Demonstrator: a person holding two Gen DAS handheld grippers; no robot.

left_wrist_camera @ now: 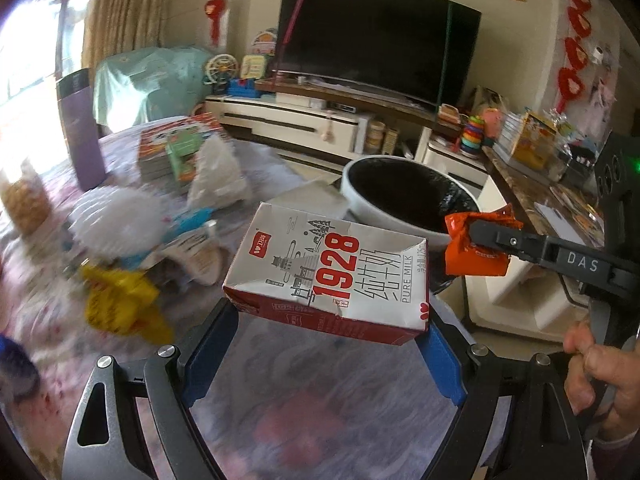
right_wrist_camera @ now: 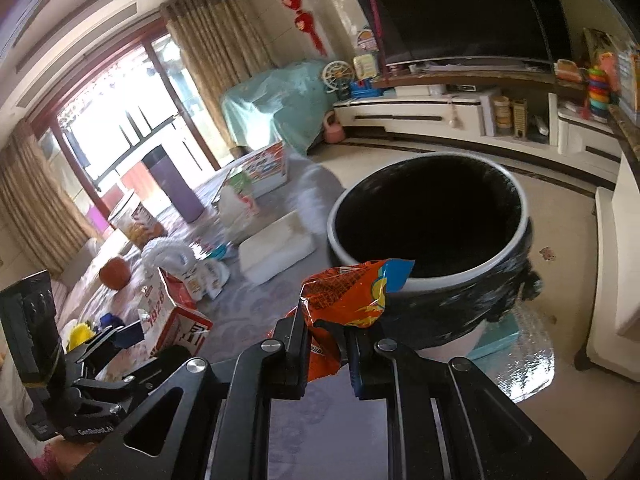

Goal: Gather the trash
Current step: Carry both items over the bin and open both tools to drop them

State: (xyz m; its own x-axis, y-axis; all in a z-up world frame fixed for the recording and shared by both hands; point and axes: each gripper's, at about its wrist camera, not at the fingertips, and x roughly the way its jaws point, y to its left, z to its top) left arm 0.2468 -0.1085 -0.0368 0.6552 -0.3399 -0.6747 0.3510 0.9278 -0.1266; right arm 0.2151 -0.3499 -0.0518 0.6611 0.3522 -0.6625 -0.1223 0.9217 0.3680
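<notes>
My left gripper (left_wrist_camera: pixel 328 316) is shut on a crushed white and red milk carton (left_wrist_camera: pixel 332 276) marked 1928, held in the air above the table; the carton also shows in the right wrist view (right_wrist_camera: pixel 176 316). My right gripper (right_wrist_camera: pixel 324 332) is shut on an orange snack wrapper (right_wrist_camera: pixel 348 296), held just in front of the rim of a round white bin lined with a black bag (right_wrist_camera: pixel 432 216). In the left wrist view the right gripper (left_wrist_camera: pixel 480 236) holds the wrapper (left_wrist_camera: pixel 460 256) at the bin's (left_wrist_camera: pixel 368 208) right rim, beyond the carton.
More trash lies on the patterned table: a yellow wrapper (left_wrist_camera: pixel 120 304), white plastic bags (left_wrist_camera: pixel 116 216), a paper cup (left_wrist_camera: pixel 200 256), a white foam block (right_wrist_camera: pixel 276 248). Books (left_wrist_camera: pixel 176 148) and a purple bottle (left_wrist_camera: pixel 82 128) stand further back. A TV stand (left_wrist_camera: pixel 304 120) lines the far wall.
</notes>
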